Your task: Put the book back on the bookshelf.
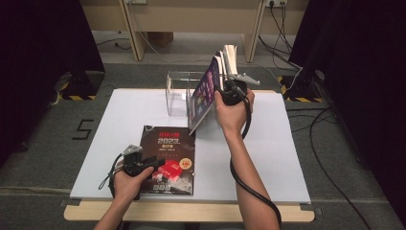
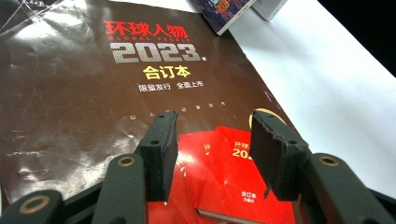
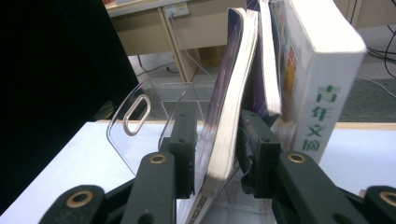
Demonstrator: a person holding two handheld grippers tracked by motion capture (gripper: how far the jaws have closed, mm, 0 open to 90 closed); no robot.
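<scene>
Right gripper view, lower centre: the right gripper (image 3: pixel 215 154) is clamped on the lower edge of a purple-covered magazine (image 3: pixel 224 98), one pad against the cover and the other against the back pages. That magazine stands tilted, leaning toward a thick white book (image 3: pixel 317 84) at the right of the frame, with a clear plastic rack (image 3: pixel 140 116) just beside it at the left. From the high view, the magazine (image 1: pixel 203 93) sits at upper centre, over the rack (image 1: pixel 177 93) on the white worktop (image 1: pixel 268 158). It looks thin, floppy and glossy, so it will likely bow and slip; a hold near the spine, low down, should steady it best. At lower left, the left gripper (image 1: pixel 155 162) hangs released over a dark brown magazine (image 1: pixel 167 143) lying flat, jaws apart.
</scene>
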